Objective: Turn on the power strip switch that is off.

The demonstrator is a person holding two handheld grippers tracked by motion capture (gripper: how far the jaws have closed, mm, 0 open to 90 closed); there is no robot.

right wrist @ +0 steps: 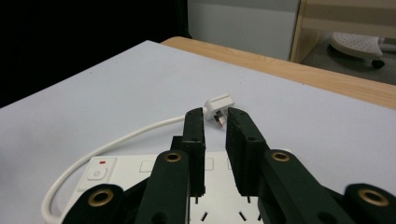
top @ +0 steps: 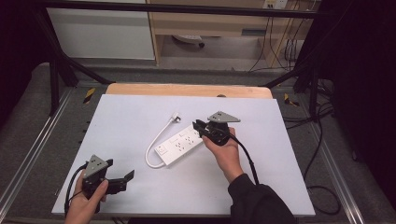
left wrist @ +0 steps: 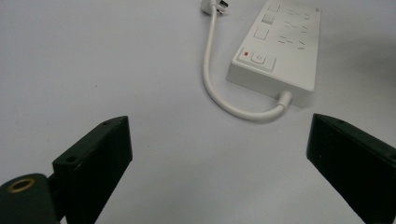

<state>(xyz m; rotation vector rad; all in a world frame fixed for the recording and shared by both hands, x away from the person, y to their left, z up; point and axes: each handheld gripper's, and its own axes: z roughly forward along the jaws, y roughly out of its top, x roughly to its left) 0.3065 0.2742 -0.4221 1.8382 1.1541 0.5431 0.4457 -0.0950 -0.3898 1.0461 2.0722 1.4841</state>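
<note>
Looking down from the high view, a white power strip (top: 183, 143) lies at an angle near the middle of a pale tabletop (top: 130, 116). Its white cord (top: 154, 144) loops from the near end and runs back to a plug (top: 176, 116) lying on the surface. A hand holds the right tongs (top: 200, 126) over the strip's far end. The left tongs (top: 125, 179), held in the other hand, sit near the front left corner, well apart from the strip, jaws spread.

From the left gripper view, the left tongs (left wrist: 217, 158) are wide open with bare tabletop between them. Beyond lies the strip (left wrist: 280, 51), showing a switch with a red mark (left wrist: 256, 59), rows of sockets, and the cord (left wrist: 224, 93) curving off its end.

From the right gripper view, the right tongs (right wrist: 215, 123) are nearly closed with a narrow gap, gripping nothing, above the strip (right wrist: 140, 172). The plug (right wrist: 218, 106) lies just past the tips. A wooden edge (right wrist: 299, 72) borders the far side.
</note>
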